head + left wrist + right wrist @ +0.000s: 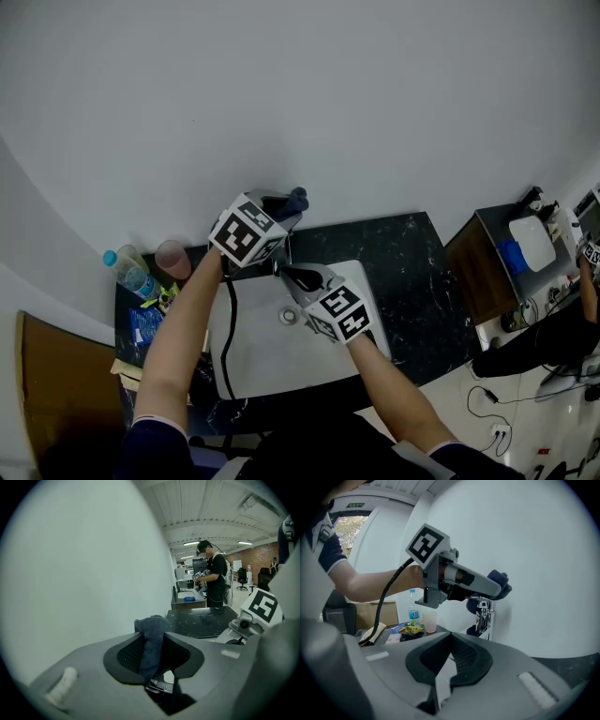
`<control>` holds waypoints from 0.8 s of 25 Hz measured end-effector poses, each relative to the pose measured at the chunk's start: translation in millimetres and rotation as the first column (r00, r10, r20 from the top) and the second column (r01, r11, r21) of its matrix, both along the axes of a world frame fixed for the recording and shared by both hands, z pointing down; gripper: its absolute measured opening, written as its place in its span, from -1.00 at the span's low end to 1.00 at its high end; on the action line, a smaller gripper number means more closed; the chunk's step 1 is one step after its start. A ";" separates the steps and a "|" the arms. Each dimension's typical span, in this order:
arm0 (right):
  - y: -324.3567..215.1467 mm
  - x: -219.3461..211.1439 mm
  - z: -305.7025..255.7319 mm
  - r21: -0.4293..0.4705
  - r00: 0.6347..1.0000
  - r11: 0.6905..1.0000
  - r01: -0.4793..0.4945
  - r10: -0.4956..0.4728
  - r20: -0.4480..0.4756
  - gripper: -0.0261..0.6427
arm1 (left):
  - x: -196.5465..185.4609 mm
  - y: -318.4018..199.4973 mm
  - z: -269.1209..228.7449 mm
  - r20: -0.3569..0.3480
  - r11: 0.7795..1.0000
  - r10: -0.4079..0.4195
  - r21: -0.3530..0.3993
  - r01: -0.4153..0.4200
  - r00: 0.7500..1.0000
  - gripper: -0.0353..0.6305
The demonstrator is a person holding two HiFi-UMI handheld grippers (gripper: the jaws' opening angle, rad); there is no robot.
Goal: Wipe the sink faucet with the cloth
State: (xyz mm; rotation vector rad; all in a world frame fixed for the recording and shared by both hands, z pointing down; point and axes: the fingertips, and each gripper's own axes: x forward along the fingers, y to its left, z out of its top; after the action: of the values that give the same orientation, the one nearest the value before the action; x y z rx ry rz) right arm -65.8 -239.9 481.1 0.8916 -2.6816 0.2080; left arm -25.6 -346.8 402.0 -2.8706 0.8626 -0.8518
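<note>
Holding the cloth at the faucet, right claw idle

Through the left gripper view I see my left claw (154, 654) clamped on the dark blue cloth (151, 626); the fabric fills the gap between both jaws and bunches out past the tips toward 12 o'clock. My right claw (449, 657) is fully closed, jaws together with nothing between them.

From the right gripper view, the chrome faucet (483, 616) stands upright against the white wall at about 1 o'clock from my closed jaws. The left claw reaches in from 10 o'clock and holds the cloth right at the top of the faucet. More dark fabric shows behind the spout and near its base; I cannot tell how much of it actually wraps the metal.

In the head view the white sink (281, 361) sits set into the black speckled surface (408, 267). The left claw hovers at the basin's 12 o'clock edge, and the right claw points across the bowl from about 3 o'clock, just above the drain (288, 317). The 2 claws are close but apart.

At 9 o'clock of the sink stand a water bottle (131, 274) and a pink cup (173, 258), with snack packets (148, 319) just beside them. A person (213, 573) stands well away at another bench, seen at 1 o'clock in the left gripper view.
</note>
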 end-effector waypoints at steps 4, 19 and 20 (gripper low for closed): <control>-1.4 0.7 -0.3 -0.010 1.000 1.000 -0.018 0.018 0.008 -0.91 | -3.1 15.3 -4.4 -0.013 1.000 0.005 0.007 -0.005 1.000 -0.56; -4.4 3.7 -1.0 -0.052 0.997 0.997 -0.066 0.068 0.044 -0.91 | -48.3 55.6 0.0 0.010 0.995 -0.102 -0.005 0.102 0.995 -0.55; -4.4 4.1 -0.8 -0.052 0.997 0.996 -0.067 0.069 0.045 -0.91 | -55.9 54.2 5.4 0.014 0.992 -0.124 -0.015 0.124 0.992 -0.55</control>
State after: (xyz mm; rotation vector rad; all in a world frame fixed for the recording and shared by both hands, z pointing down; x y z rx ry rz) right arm -61.7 -244.3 480.3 0.9751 -2.6784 0.3140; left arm -81.5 -292.6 407.5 -2.8464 1.0468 -0.8902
